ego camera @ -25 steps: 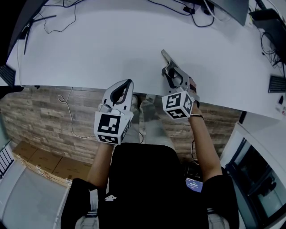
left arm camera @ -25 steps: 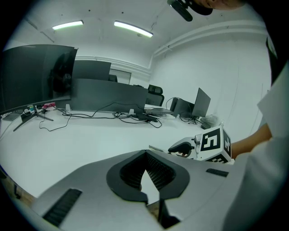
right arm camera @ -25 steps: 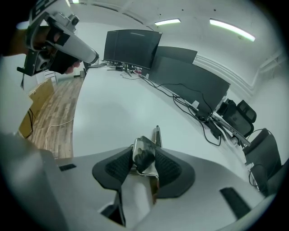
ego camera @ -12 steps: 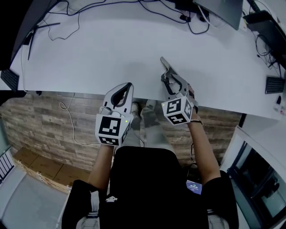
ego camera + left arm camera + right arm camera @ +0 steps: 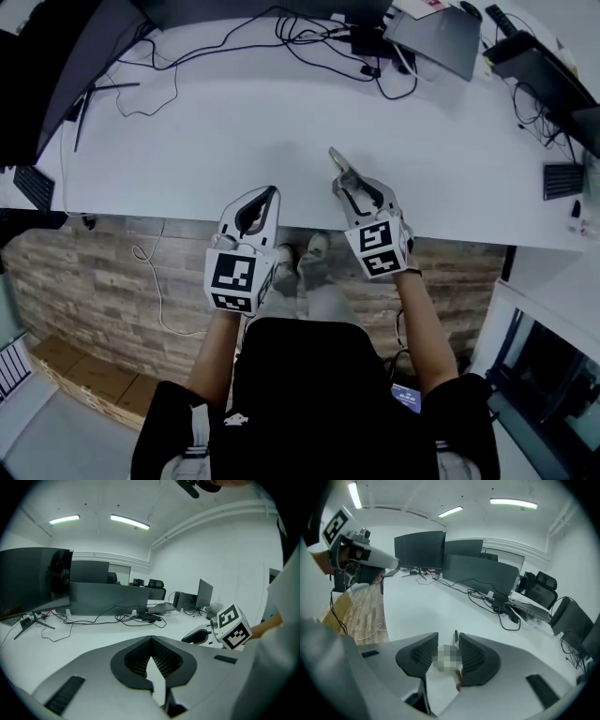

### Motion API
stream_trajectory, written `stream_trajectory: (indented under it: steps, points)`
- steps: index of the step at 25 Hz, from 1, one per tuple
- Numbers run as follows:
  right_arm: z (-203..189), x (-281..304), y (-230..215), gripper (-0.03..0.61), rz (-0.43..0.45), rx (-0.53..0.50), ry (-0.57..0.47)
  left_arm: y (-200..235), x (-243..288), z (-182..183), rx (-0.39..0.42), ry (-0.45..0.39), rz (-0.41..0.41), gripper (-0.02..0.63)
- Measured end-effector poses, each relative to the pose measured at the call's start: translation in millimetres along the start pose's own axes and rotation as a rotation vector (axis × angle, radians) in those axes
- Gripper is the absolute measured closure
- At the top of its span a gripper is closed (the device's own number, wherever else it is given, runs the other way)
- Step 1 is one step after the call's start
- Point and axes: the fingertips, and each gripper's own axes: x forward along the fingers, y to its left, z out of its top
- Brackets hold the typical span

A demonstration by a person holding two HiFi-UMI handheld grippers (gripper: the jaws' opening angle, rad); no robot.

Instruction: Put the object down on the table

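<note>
Between the pads of the right gripper (image 5: 449,654) stands a thin flat card (image 5: 455,638), held on edge so that the right gripper view shows mostly its narrow dark top edge and a brownish lower corner. Its face cannot be made out, and no print on it can be read. Both jaws press against the card's sides. From the head view the card (image 5: 333,157) juts out past the tips of the right gripper (image 5: 343,178) as a pale grey sliver, over the near part of the white table (image 5: 206,131); whether it touches the tabletop cannot be told.

Just to its left, the left gripper (image 5: 268,194) hovers over the table's front edge. In its own view the left gripper (image 5: 151,642) has its ribbed jaws together at the tips, with only bare tabletop showing through the gap behind them.

The only markings that can be made out are the black-and-white square patterns on the two marker cubes (image 5: 378,247) (image 5: 234,277). Black cables (image 5: 309,33) trail across the far side of the table, beneath dark monitors (image 5: 419,550).
</note>
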Motion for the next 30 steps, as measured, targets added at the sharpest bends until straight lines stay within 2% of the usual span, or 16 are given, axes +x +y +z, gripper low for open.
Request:
stream_trajectory:
  steps: [5,14,24,30]
  points:
    - [28,-31,-13,0.476,-0.051,0.066,-0.064,-4,-10,25,0.04,-0.039,-0.005,0.601]
    - [76,-85,-34,0.54,-0.153,0.152,-0.2,-8,-30,70,0.065,-0.123,-0.019,0.601]
    - [128,-150,-42,0.554,-0.228,0.167,-0.349,-24,-58,119,0.122,-0.226,-0.036,0.601]
    - [151,-186,-47,0.554,-0.241,0.218,-0.426,-33,-79,147,0.169,-0.29,-0.037,0.601]
